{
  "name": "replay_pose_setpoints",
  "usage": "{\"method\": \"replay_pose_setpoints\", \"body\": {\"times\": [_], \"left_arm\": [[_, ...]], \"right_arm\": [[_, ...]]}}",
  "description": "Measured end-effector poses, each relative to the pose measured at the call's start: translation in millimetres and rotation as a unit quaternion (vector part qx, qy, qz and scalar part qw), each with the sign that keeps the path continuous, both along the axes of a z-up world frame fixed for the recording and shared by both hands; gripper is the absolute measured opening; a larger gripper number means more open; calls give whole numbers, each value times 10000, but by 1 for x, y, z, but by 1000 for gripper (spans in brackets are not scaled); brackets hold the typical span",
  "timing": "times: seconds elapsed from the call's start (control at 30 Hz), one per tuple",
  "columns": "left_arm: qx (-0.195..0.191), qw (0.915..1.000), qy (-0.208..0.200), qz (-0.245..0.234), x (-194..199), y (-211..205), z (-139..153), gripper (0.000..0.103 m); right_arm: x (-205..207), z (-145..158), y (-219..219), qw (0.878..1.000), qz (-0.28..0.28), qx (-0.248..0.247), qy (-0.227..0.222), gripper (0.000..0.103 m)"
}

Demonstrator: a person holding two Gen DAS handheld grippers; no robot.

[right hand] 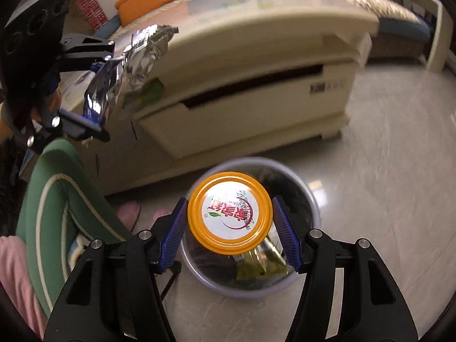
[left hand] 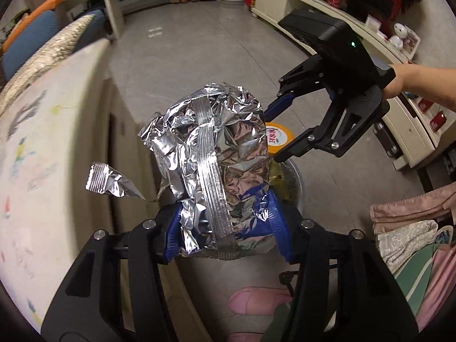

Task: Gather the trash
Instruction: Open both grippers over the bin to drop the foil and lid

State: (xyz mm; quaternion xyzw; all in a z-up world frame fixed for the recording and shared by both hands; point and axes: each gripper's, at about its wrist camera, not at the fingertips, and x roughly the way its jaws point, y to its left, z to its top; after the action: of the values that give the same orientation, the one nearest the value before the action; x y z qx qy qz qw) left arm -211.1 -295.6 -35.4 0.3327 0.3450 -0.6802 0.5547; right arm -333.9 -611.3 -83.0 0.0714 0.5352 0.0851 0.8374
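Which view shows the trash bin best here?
The right wrist view: the trash bin sits open beneath the orange-lidded jar, wrappers visible inside. The left wrist view shows only a sliver of its rim behind the foil bag.

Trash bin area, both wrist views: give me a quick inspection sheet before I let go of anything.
Surface: pale grey floor; no tabletop in view.
Job's things: crumpled foil wrapper in the left gripper; yellow-rimmed lid in the right gripper, directly over the grey trash bin, which already holds wrappers.
Clutter: pink slippers on the floor near the bin; folded fabrics at the right edge of the left wrist view.
Grippers: left shut on the foil, right shut on the lid, both aimed downward.
Cables: nothing seen.
Surroundings: cream cabinet behind the bin, sofa cushions, a person's green trouser leg.
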Motion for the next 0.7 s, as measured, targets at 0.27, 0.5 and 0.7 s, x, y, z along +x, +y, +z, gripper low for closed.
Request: {"method": "replay_pose_setpoints", "body": {"times": [0.27,0.5,0.7], "left_arm": [[785,9961,172,-352,-28,-44,-76,54],[1166,9926,214,-259,-28,-65,-103,73],[956,9950,247,-121,-24,-59,-89,83]], "right_arm": [[-16,-59,-16,9982,-239,175,512,61],[-18,-75,-23,9972,-304,141,668,75],[-17,-62,-34,9974,-457,46,562,82]]}}
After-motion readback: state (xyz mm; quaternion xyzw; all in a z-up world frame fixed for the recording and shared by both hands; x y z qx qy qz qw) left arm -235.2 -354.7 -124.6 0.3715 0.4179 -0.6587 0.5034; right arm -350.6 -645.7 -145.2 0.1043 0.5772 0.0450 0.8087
